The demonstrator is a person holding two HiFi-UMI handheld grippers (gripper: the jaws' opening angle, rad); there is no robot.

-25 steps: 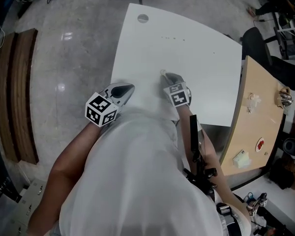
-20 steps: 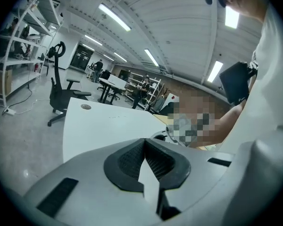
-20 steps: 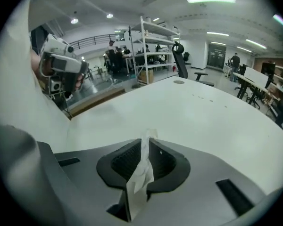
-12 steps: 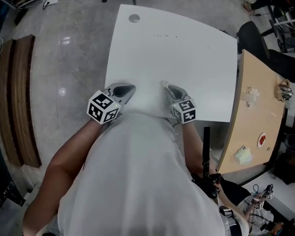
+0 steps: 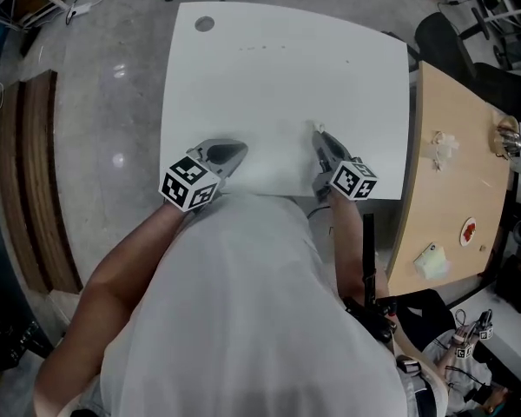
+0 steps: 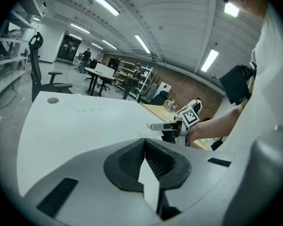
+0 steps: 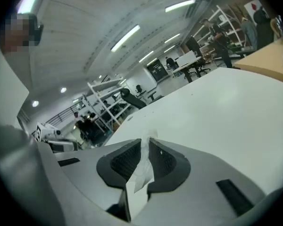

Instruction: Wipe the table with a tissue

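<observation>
A white desk is seen from above, with a round grommet set in its far left corner. Both claws are held over the desk's near edge, pointed toward its far side.

The right claw is clamped on a white tissue. The tissue is pinched between the ribbed pads, and a crumpled tuft pokes out past the tips, above the desk's surface near its near right part. Whether the tuft touches the desk cannot be told.

The left claw is held over the near left part of the desk. Its pads are brought together at the tips and nothing is gripped between them.

A marker cube is carried on the left claw, just off the desk's near edge. A tan wooden desk stands against the white desk's right side, and a few small items are scattered on it.
</observation>
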